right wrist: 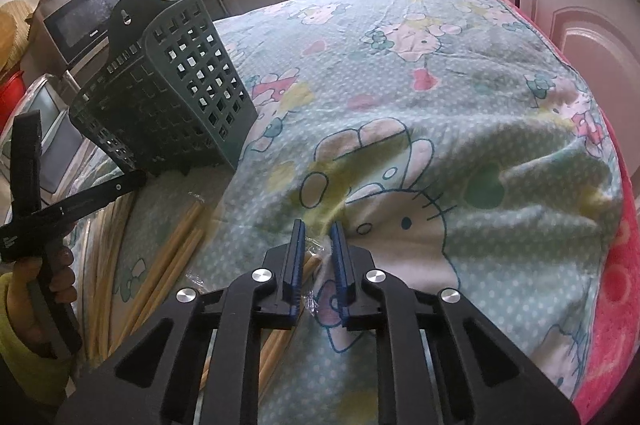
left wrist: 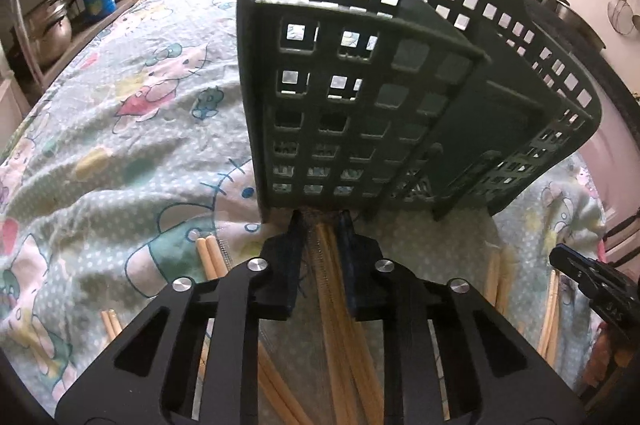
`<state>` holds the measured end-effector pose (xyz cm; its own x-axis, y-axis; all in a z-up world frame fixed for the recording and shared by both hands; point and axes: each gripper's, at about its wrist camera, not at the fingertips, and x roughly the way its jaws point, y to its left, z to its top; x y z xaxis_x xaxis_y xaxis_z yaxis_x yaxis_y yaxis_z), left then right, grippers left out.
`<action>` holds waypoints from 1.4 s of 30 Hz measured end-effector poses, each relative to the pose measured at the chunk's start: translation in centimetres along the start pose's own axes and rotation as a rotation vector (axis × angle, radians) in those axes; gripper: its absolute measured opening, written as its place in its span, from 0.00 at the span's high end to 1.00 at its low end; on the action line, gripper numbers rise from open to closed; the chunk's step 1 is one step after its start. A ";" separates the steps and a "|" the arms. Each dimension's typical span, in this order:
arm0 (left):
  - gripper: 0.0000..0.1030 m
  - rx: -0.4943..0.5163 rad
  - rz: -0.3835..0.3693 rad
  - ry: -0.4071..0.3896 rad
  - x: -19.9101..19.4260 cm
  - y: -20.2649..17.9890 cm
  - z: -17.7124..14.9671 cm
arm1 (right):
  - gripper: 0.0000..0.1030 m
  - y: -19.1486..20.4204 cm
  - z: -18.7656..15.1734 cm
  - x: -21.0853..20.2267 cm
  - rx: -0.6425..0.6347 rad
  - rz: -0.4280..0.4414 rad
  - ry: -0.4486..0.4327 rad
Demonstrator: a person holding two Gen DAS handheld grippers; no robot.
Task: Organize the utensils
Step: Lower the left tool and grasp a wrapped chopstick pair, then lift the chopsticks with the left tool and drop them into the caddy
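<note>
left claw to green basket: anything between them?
Left wrist view: only chopsticks run between the left claw fingers, toward the green basket base, over the cartoon-print cloth.

A bench draped in a pale green cartoon-cat cloth [right wrist: 460, 113] carries everything. The cloth is wrinkled into soft folds. A dark green perforated utensil basket [left wrist: 360, 105] stands upright on it, raised on short feet. Light wooden chopsticks [right wrist: 176, 257] lie loose on the cloth just in front of the basket, some spread apart, some side by side.
</note>
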<state>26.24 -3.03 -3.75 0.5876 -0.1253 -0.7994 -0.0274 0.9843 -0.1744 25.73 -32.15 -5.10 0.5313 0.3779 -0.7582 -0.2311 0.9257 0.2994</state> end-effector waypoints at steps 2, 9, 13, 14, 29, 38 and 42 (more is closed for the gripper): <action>0.95 0.009 -0.016 -0.012 -0.6 -0.2 0.2 | 0.89 -0.1 0.1 -0.1 0.004 0.005 -0.003; 0.98 0.029 -0.096 -0.056 -3.3 -0.4 0.7 | 0.93 -0.2 0.1 -1.0 0.002 0.013 -0.024; 0.98 0.033 -0.127 -0.085 -5.2 -0.5 1.1 | 0.96 0.3 0.3 -2.0 -0.012 0.015 -0.043; 0.98 0.036 -0.131 -0.090 -5.6 -0.7 1.2 | 0.97 0.3 0.4 -2.3 -0.014 0.017 -0.049; 0.99 0.080 -0.204 -0.235 -12.4 -1.3 3.5 | 0.98 4.2 2.9 -9.1 -0.109 0.064 -0.178; 0.99 0.098 -0.239 -0.329 -16.6 -1.7 5.7 | 0.99 9.2 5.0 -13.7 -0.204 0.141 -0.271; 0.99 0.111 -0.264 -0.351 -18.2 -1.7 7.1 | 0.99 11.4 6.2 -16.3 -0.235 0.156 -0.338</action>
<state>21.32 -1.56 15.15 0.8024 -0.3424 -0.4888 0.2355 0.9342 -0.2679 19.51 -27.64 14.26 0.7030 0.5328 -0.4710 -0.4880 0.8432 0.2255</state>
